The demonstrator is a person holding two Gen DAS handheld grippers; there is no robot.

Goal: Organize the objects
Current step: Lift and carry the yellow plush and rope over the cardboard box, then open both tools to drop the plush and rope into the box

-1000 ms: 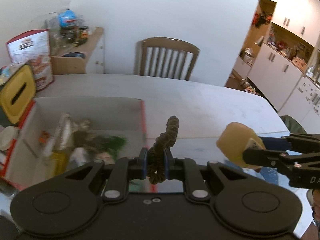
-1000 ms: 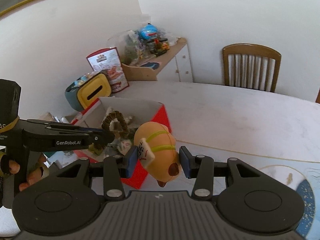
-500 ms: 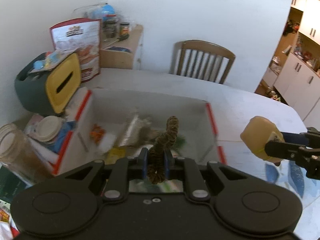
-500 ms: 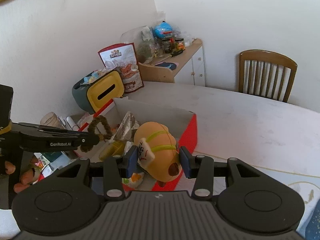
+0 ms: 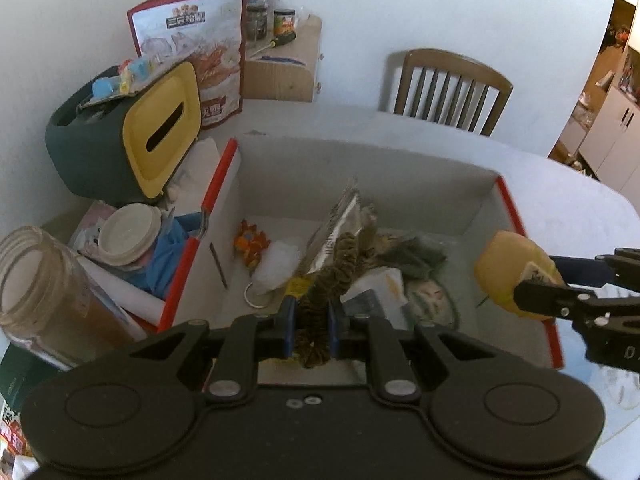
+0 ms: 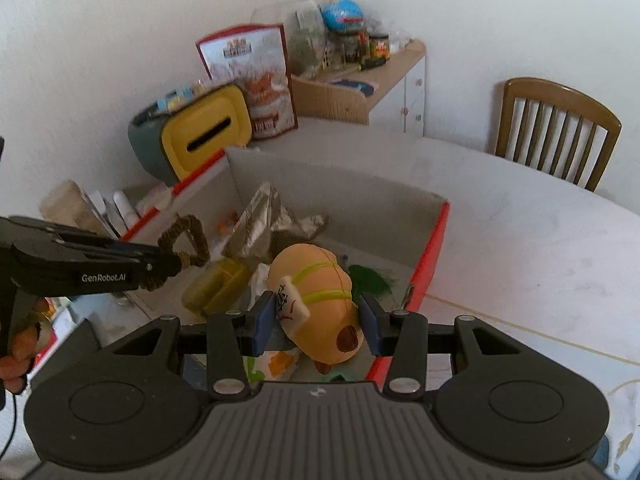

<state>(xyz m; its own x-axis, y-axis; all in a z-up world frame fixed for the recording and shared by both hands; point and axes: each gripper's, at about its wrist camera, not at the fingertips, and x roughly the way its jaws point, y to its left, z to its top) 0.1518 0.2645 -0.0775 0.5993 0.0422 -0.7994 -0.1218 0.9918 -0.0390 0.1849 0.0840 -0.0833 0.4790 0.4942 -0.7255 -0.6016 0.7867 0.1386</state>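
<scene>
My left gripper [image 5: 312,320] is shut on a brown scrunchie [image 5: 342,264] and holds it above the open red-edged cardboard box [image 5: 508,200]. In the right wrist view the same scrunchie [image 6: 192,236] hangs from the left gripper [image 6: 170,264] over the box's left half. My right gripper [image 6: 316,316] is shut on a yellow plush toy [image 6: 312,280] with green stripes, held over the box [image 6: 436,232] near its right wall. From the left wrist view the toy [image 5: 504,264] and right gripper [image 5: 560,284] sit at the right edge. Foil packets, a green tuft and small items lie inside.
A green and yellow tissue holder [image 5: 132,140], a snack bag [image 5: 196,52], an open jar [image 5: 44,288] and clutter crowd the box's left side. A wooden chair [image 5: 448,88] stands behind the white table [image 6: 520,240]. A low cabinet [image 6: 384,80] holds jars.
Both grippers have moved left and forward, from beside the box to above its inside. Each still holds its object. The cameras now tilt down into the box.
</scene>
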